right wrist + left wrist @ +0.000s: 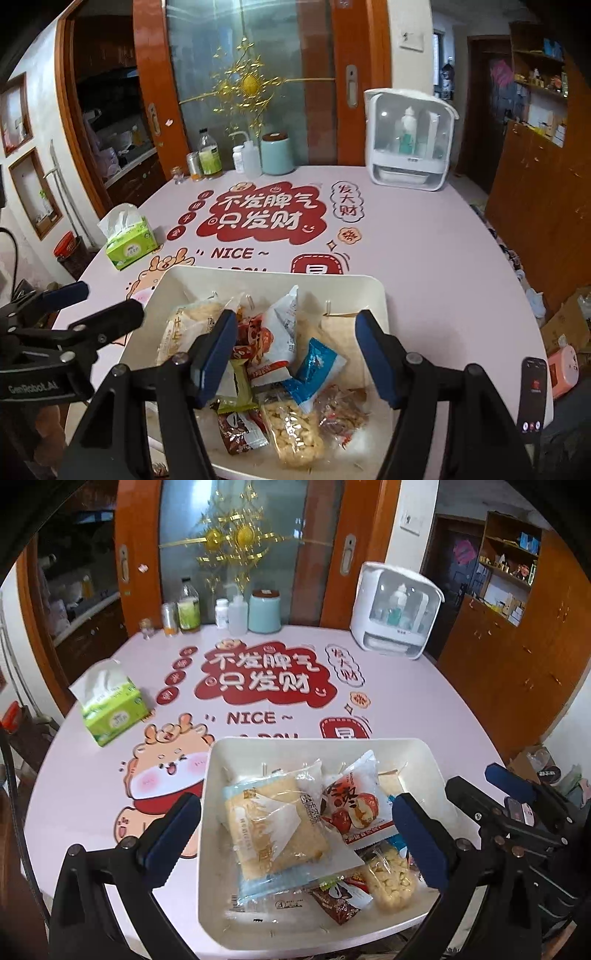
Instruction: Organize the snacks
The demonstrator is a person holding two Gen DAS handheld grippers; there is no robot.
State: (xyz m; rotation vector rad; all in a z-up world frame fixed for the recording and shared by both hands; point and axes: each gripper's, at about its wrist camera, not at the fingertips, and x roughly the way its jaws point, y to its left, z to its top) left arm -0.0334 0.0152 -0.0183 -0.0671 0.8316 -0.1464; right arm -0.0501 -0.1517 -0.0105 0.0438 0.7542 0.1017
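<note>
Black arms tipped with blue pads frame each wrist view. The left gripper (297, 836) has its fingers (173, 829) spread as wide as they go, one pad outside the tray's left wall and the other over its right half, nothing pinched. The right gripper (295, 360) has its fingers (216, 360) spread partway above the snacks, and they grip nothing either.

One white rectangular tray (424, 755) sits at the near edge of the counter (424, 701) and holds all the snacks. About eight packets can be counted across both views: a large pale cake packet (273, 834), a red-and-white jujube packet (356, 808), a blue packet (314, 369), a green packet (236, 387), a brown packet (240, 430), a clear bag of yellow puffs (293, 434), a clear bag of reddish-brown pieces (341, 411), and a flat pale packet (340, 332) against the tray's right wall. They overlap, so the count is not certain.

Beyond the tray the pink counter is open, printed with red characters and a cartoon animal. One green tissue box (112, 709) stands at its left edge. At the far edge stand a row of small bottles and jars, a teal canister (264, 611) and a white cabinet-style appliance (397, 611). Wooden sliding doors with frosted glass and wooden cupboards close the room behind.
</note>
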